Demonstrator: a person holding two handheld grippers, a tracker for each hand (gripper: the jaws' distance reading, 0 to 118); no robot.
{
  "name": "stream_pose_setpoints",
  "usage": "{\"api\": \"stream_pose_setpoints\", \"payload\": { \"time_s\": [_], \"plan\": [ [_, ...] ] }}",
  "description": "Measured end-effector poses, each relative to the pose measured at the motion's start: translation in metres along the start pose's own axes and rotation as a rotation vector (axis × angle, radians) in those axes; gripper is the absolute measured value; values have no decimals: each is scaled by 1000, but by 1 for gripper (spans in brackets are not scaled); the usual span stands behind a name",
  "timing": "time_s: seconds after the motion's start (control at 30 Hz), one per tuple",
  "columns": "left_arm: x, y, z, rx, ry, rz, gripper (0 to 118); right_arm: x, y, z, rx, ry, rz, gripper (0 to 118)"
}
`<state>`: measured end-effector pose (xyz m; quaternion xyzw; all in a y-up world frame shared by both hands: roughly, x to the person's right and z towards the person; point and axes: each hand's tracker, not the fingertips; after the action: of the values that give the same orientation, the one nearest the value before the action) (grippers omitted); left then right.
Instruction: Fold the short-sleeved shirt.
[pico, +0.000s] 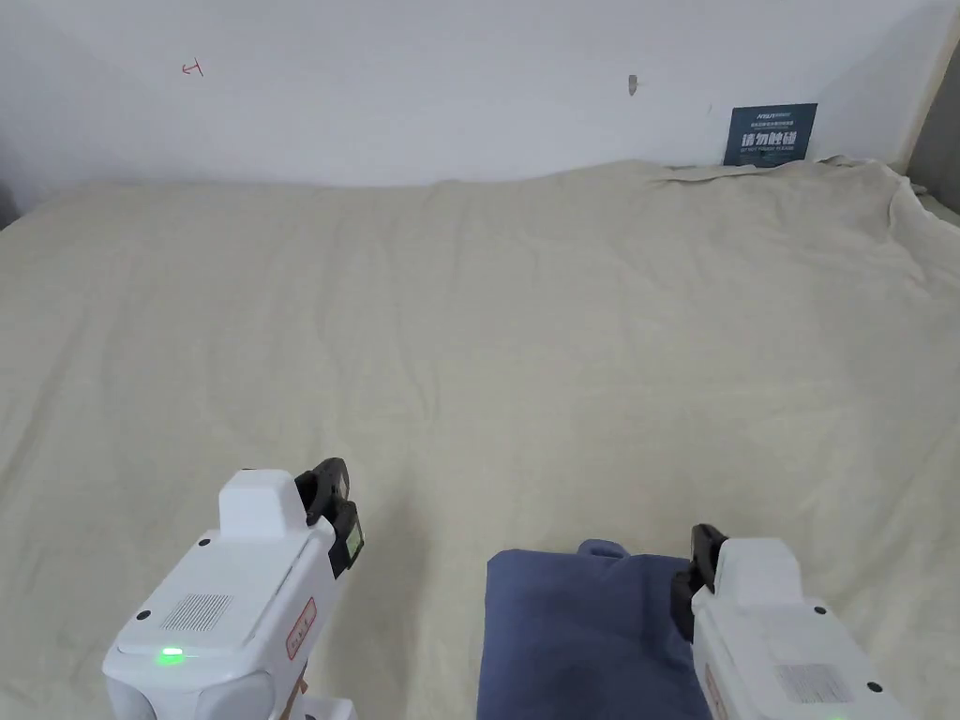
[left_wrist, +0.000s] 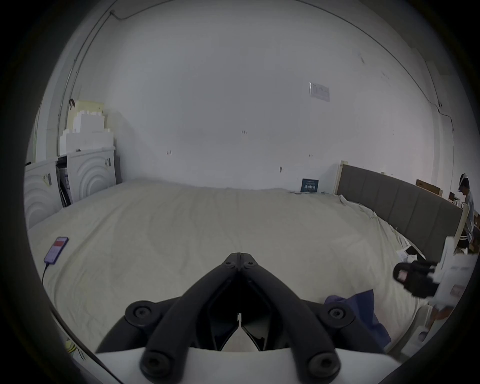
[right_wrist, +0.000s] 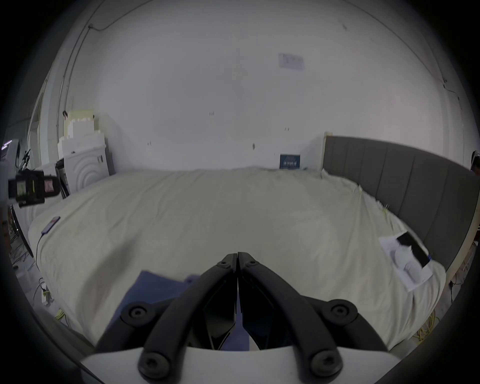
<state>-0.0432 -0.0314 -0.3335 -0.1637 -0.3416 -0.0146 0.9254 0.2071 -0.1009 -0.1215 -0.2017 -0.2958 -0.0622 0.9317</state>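
Observation:
A blue shirt (pico: 581, 633) lies folded into a compact rectangle on the beige bedsheet (pico: 487, 337), near the front edge. It also appears in the left gripper view (left_wrist: 361, 306) and the right gripper view (right_wrist: 153, 285). My left gripper (pico: 330, 492) hovers to the left of the shirt, apart from it, its jaws together with nothing between them (left_wrist: 240, 256). My right gripper (pico: 705, 553) hangs over the shirt's right edge, jaws closed on nothing (right_wrist: 237, 256).
A phone (left_wrist: 55, 249) on a cable lies at the bed's left side. Papers and a dark tablet (right_wrist: 407, 257) rest by the grey headboard (right_wrist: 405, 187) on the right. A blue sign (pico: 770, 134) leans on the far wall. White boxes (left_wrist: 83, 135) stack at the left.

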Motion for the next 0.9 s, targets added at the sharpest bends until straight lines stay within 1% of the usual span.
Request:
{"api": "stream_pose_setpoints", "payload": {
  "time_s": [0.17,0.2,0.4,0.43,0.5,0.57,0.6,0.67,0.7,0.73,0.77,0.87,0.9],
  "plan": [
    [0,-18,-11,-103,-42,35,0,-7,-32,-21,-93,14,1,1],
    [0,-22,-14,-134,-53,46,0,-9,-37,-25,-116,11,12,1],
    [0,-43,-33,-295,-114,125,0,-7,-60,-46,-191,-8,-5,1],
    [0,-46,-37,-314,-137,146,3,-5,-63,-50,-208,-10,-6,1],
    [2,-53,-45,-387,-168,167,5,-2,-70,-55,-223,-13,-16,1],
    [7,-59,-54,-459,-205,170,10,0,-75,-55,-219,-16,-53,0],
    [11,-62,-56,-475,-221,175,13,0,-75,-55,-217,-18,-55,0],
    [14,-67,-66,-550,-267,206,29,-3,-74,-54,-214,-22,-35,0],
    [15,-70,-74,-611,-303,243,42,-4,-75,-54,-211,-25,-32,0],
    [17,-75,-80,-659,-329,277,57,-4,-75,-54,-208,-27,-32,0],
    [17,-79,-84,-672,-347,301,66,-3,-75,-53,-207,-27,-34,0],
    [20,-87,-97,-734,-388,366,84,-2,-73,-53,-214,-23,-47,0],
    [21,-88,-102,-761,-408,376,92,-2,-73,-53,-215,-21,-42,0]
  ]
}}
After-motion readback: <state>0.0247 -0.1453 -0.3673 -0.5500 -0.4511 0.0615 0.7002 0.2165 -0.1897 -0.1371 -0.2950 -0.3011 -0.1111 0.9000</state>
